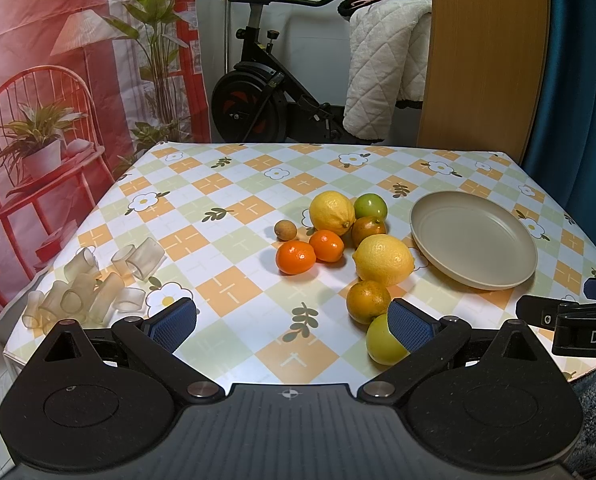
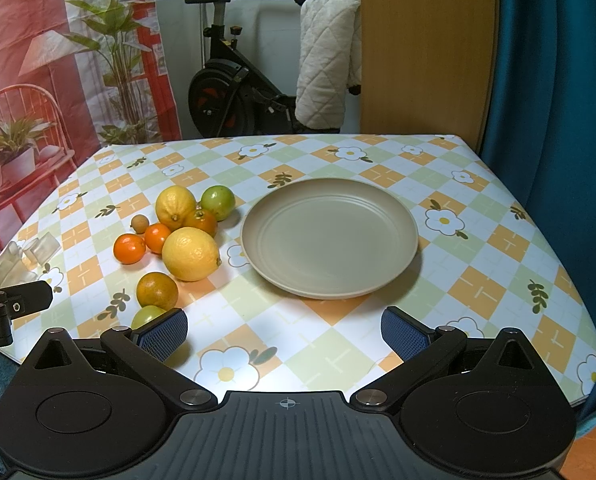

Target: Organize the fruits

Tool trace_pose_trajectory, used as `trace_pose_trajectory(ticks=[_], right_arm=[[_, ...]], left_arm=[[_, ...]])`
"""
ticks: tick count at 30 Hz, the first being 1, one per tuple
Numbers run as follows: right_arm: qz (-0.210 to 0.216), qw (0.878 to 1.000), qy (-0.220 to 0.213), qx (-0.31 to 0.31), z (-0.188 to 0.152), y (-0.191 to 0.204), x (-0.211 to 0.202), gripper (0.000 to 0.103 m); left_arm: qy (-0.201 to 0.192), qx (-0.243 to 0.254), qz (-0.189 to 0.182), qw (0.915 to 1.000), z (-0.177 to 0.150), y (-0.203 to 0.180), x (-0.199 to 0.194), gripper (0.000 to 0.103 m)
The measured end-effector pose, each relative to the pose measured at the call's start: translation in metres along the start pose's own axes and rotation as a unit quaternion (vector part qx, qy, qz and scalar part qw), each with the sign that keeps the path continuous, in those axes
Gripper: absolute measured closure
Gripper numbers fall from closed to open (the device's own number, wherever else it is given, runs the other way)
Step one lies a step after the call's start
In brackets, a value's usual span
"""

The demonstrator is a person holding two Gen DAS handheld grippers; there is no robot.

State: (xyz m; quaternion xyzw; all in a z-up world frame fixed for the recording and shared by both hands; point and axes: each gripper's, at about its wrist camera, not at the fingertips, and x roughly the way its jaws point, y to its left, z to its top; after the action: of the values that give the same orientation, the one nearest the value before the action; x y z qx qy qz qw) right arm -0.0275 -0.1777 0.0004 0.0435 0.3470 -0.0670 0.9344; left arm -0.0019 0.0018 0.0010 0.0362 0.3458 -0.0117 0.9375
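Note:
Several fruits lie in a cluster on the checked tablecloth: two lemons (image 1: 382, 260) (image 2: 191, 254), two small tangerines (image 1: 295, 257) (image 2: 129, 249), darker oranges (image 1: 368, 301) (image 2: 157, 291), green fruits (image 1: 382, 342) (image 2: 217, 202) and a tiny brown fruit (image 1: 285, 230). An empty beige plate (image 1: 474, 240) (image 2: 330, 236) sits to their right. My left gripper (image 1: 293, 326) is open near the table's front, its right pad partly covering the nearest green fruit. My right gripper (image 2: 283, 334) is open in front of the plate, holding nothing.
A pile of translucent tube pieces (image 1: 85, 284) lies at the table's left front corner. Behind the table stand an exercise bike (image 1: 265, 92), a white quilt (image 1: 382, 68) and a wooden panel (image 1: 486, 52). A printed red backdrop hangs on the left.

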Motion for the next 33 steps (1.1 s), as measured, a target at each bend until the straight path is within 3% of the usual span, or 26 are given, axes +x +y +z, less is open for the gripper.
trace_pose_trajectory(ticks=[33], right_arm=[[0.000,1.000,0.001,0.000,0.0004,0.0018,0.0000,0.000]], left_arm=[[0.001,-0.001,-0.001,1.0000,-0.0015,-0.0007,0.0013,0.000]])
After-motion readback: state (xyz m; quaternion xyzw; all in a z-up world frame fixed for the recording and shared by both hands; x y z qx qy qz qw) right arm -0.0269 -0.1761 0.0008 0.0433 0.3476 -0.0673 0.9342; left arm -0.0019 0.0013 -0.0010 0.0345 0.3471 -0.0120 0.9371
